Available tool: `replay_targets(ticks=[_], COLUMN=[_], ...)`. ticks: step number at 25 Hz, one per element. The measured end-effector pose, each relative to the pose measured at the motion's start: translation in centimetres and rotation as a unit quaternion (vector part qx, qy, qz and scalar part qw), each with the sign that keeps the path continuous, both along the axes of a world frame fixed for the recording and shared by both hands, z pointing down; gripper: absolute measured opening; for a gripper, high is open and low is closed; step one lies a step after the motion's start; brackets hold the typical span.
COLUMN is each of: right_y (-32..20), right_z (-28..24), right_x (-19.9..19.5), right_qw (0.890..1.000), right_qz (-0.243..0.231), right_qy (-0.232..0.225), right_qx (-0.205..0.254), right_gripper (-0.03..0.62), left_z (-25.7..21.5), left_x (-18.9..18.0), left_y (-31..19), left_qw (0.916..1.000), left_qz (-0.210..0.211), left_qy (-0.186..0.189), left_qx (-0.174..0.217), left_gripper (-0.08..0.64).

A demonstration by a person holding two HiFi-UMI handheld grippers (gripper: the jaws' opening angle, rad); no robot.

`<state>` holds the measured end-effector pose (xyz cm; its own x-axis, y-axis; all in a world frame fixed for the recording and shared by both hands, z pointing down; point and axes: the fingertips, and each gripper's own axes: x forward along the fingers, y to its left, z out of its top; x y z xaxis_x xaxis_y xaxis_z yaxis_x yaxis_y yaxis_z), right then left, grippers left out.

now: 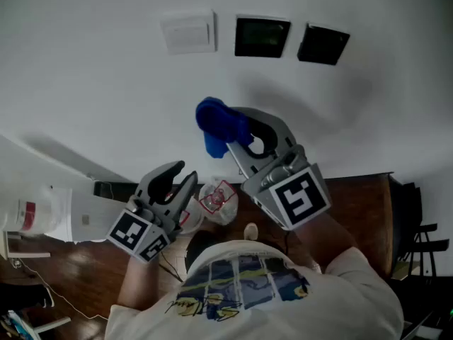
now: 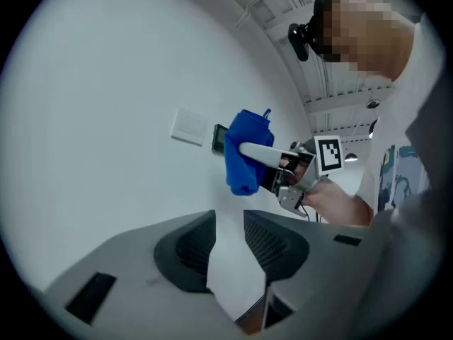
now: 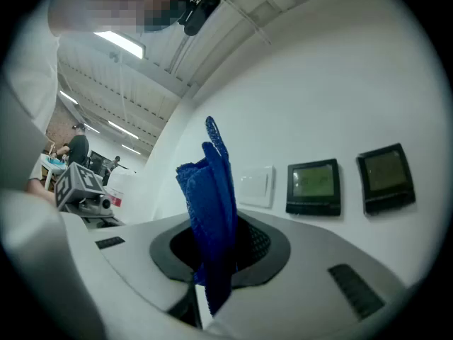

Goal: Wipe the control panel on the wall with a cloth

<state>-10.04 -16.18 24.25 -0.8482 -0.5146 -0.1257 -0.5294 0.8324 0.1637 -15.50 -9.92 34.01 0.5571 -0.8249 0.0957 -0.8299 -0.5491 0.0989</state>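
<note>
Step in hand, by the look of it: bringing the blue cloth [image 1: 212, 121] up to the wall [image 1: 85, 83]; seemingly no contact yet. Folded into a wad and clamped tight in the right gripper [image 1: 232, 134], sticking out past the tips; held near the wall, at about 7 o'clock of the nearer dark control panel [image 1: 262, 37]. Left gripper [image 1: 182, 174] low at 7 o'clock of the right one; jaws a narrow way apart, nothing between them.

To do it well: steer toward 1 o'clock; meet the screen with the broad folded face, never the hard tips; press lightly, probably a touch surface; sweep edge to edge in overlapping passes; then on to the 2nd dark panel [image 1: 323, 44] at 3 o'clock of the 1st; avoid tripping the white switch plate [image 1: 188, 32] at 9 o'clock; keep the idle left gripper off the wall.

Writing: 1 black-and-white square marker visible on each gripper cube; red label on the white container [image 1: 32, 214] at far 9 o'clock, too small to read; red print on the clear bag [image 1: 218, 200] between the grippers, illegible; script on the shirt [image 1: 241, 289], unreadable; screens faintly green, no legible characters.
</note>
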Motion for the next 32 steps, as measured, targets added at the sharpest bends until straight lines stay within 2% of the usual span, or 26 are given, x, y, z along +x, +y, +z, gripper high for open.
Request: replay_targets(ticks=[5, 10, 14, 24, 28, 32], right_y=[-5.2, -8.2, -10.0, -11.9, -12.2, -13.4], right_z=[-4.4, -7.4, -8.3, -8.5, -9.0, -8.8], right_x=[1.7, 1.8, 3.3, 12.8, 17.8, 23.0], right_qw=[0.996, 0.990, 0.985, 0.967, 0.955, 0.942], right_qz=[0.055, 0.109, 0.146, 0.232, 0.265, 0.311], right_qy=[-0.012, -0.026, -0.033, -0.025, -0.020, -0.022], right_qx=[0.063, 0.086, 0.089, 0.097, 0.132, 0.126], right_gripper=[0.086, 0.086, 0.086, 0.086, 0.086, 0.086], left_z=[0.2, 0.4, 0.7, 1.9, 2.6, 2.8], left_x=[3.9, 6.1, 5.9, 6.8, 8.2, 9.3], left_y=[-2.3, -2.7, -2.9, -3.1, -3.3, -3.2], left_qw=[0.9992, 0.9960, 0.9940, 0.9910, 0.9898, 0.9889], left_qz=[0.032, 0.088, 0.108, 0.126, 0.133, 0.138], left_qy=[0.025, 0.012, 0.011, 0.021, 0.012, 0.010], left_qx=[0.002, -0.008, -0.015, -0.039, -0.049, -0.055], left_gripper=[0.112, 0.111, 0.110, 0.110, 0.110, 0.110])
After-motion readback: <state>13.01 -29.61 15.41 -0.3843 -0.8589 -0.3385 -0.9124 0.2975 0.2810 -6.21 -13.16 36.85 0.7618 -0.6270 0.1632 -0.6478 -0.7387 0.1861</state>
